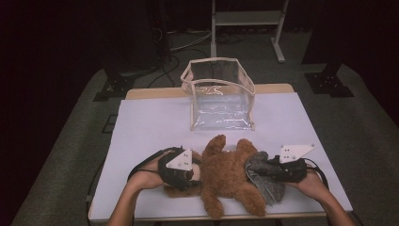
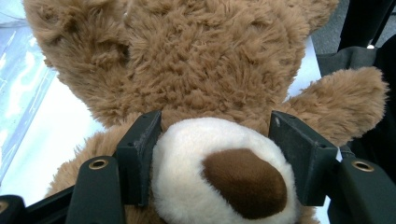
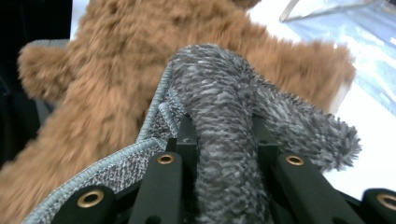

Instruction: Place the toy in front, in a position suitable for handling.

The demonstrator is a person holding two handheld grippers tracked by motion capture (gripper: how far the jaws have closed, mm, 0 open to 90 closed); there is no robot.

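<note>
Left hand: coming in from the bottom edge, wrapped round the left gripper (image 1: pixel 190 173), which has a grey three-cornered plate on top and a black cable looping back toward the arm.

Left gripper fingers: its own view has the two black jaws either side of the bear's cream snout with the dark brown nose, pads pressed into the plush, so it's clamped on the muzzle at a middling width.

Bear: fluffy brown plush teddy bear (image 1: pixel 230 176) lying flat on the near half of the table, head at the left gripper, arms and legs splayed, one paw stretched toward the bag.

Cloth: grey fuzzy knitted cloth with a stitched grey edge (image 1: pixel 262 176), draped on the bear's right side, touching its fur.

Right gripper fingers: the right gripper (image 1: pixel 270 170) has its jaws narrow and pinched on a bunched fold of that grey cloth; the fold stands up between them in its own view, and the bear's body sits right behind it.

Right hand: at the bottom right, holding that gripper low over the table.

Table: white-covered rectangular tabletop (image 1: pixel 150 127), wooden edge at the back.

Behind: clear plastic box-shaped bag with beige trim (image 1: pixel 221 101), standing open, just past the bear's raised paw.

Further back: dark floor, cables, white metal frame legs (image 1: pixel 247 23).
</note>
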